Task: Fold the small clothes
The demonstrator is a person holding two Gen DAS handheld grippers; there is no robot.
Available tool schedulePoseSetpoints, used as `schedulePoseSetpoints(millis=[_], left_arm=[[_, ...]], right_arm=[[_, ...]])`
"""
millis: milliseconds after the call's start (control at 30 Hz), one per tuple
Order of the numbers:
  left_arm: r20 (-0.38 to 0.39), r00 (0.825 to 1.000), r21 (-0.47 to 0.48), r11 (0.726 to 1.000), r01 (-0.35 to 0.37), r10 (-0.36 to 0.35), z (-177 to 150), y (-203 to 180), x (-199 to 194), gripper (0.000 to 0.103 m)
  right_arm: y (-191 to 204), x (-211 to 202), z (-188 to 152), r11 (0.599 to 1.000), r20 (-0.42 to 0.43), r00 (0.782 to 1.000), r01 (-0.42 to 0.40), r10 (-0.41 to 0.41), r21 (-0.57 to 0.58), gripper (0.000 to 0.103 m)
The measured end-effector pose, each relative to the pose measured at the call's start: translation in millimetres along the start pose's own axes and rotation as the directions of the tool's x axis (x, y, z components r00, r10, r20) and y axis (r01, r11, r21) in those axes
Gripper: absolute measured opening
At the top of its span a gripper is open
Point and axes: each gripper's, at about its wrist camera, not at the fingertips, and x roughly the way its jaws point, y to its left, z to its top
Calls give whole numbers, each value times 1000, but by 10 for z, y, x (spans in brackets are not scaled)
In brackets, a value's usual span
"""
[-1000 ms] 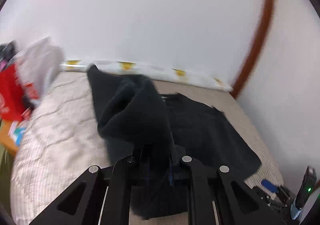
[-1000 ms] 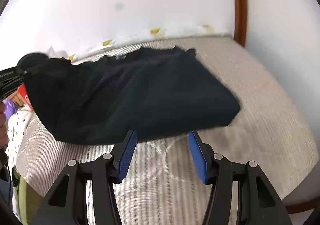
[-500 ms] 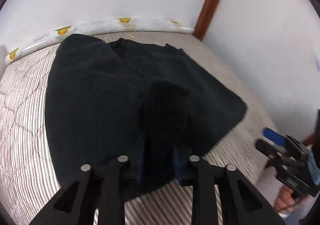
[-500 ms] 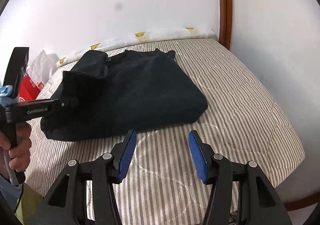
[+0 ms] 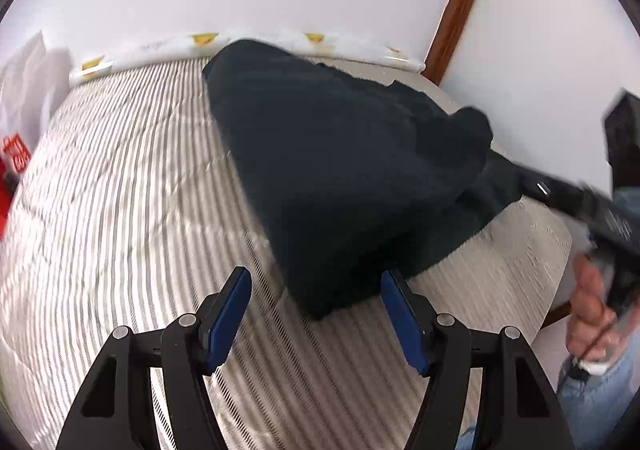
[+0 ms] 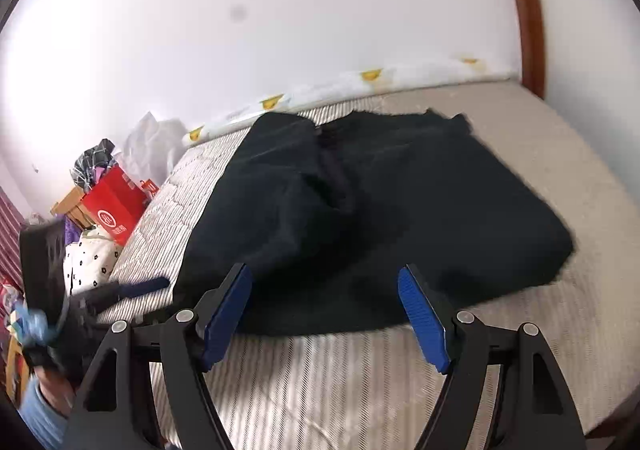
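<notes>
A dark, near-black garment [image 5: 340, 170] lies folded over on the striped mattress [image 5: 120, 190]. My left gripper [image 5: 316, 318] hangs low over the mattress with its jaws opening. The garment's near corner sits between the blue pads [image 5: 230, 314], which do not touch it. In the right wrist view the same garment [image 6: 380, 210] fills the middle. My right gripper [image 6: 326, 318] is at its near edge, jaws also opening. The cloth lies between its fingertips and the pads are off it. A hand [image 5: 592, 310] holds the right gripper at the garment's far side.
A red box [image 6: 114, 210], a white plastic bag [image 6: 152, 146] and a spotted cloth [image 6: 90, 262] crowd the mattress's left end. A white roll with yellow prints [image 5: 248, 42] runs along the wall. A brown door frame [image 5: 456, 10] stands at the back right.
My left gripper let go of the garment fold, opened and sank toward the mattress. The garment now lies flat and doubled over. My right gripper widened and moved up to the garment's near edge.
</notes>
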Motion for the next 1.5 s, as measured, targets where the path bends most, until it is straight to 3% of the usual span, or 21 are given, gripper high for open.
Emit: schedulePoseSetpoints(millis=[167,267,467,500,533,733,800,900,967,1067,1200,1267,1367,1433,1500], left_arm=[[1,999,-50,997,51,-51,-102,163,96,65],[3,997,-75,994,83,-82,-72,181,189,65],[6,997,-81,993,80,-80,24,139,280,65],[9,997,-79,994,77,-77,39,124,289,65],[9,997,-76,994,74,-73,55,105,307,65],[-3,1000,-35,999,28,-28,156,-132,430,65],[1,999,-7,999,34,-34,208,-264,462,65],[2,1000,62,998,27,-27,273,-528,531,67],[8,1000,111,994,11,-12,288,-705,585,67],[21,999,160,987,-29,26,291,-917,684,66],[32,999,146,989,-23,19,330,-1010,726,65],[44,999,128,992,-19,13,379,-1030,722,65],[42,999,105,994,-11,7,373,-1004,738,60],[31,999,81,997,8,-11,393,-994,799,51],[32,999,62,998,11,-13,432,-976,849,46]], right_arm=[[1,409,141,993,-20,1000,-21,24,117,75],[-8,641,248,981,-31,997,-59,66,183,69],[97,1055,426,986,-35,999,-7,13,168,38],[116,1071,448,990,-27,1000,-6,10,144,28],[124,1051,454,992,-18,1000,0,3,124,18],[26,532,649,997,166,984,72,-71,-3,12],[-108,296,725,992,232,966,123,-118,-8,12],[-438,-54,754,974,323,922,225,-215,9,12],[-744,-160,710,955,317,903,294,-289,34,12],[-1191,-58,594,950,219,925,299,-311,88,12],[-1515,113,405,957,126,954,253,-271,144,16],[-1564,98,321,954,114,955,256,-274,154,22],[-1625,-2,224,946,116,949,269,-292,179,45],[-1711,-33,177,942,77,956,262,-283,211,70],[-1780,11,154,936,27,963,252,-267,244,78]])
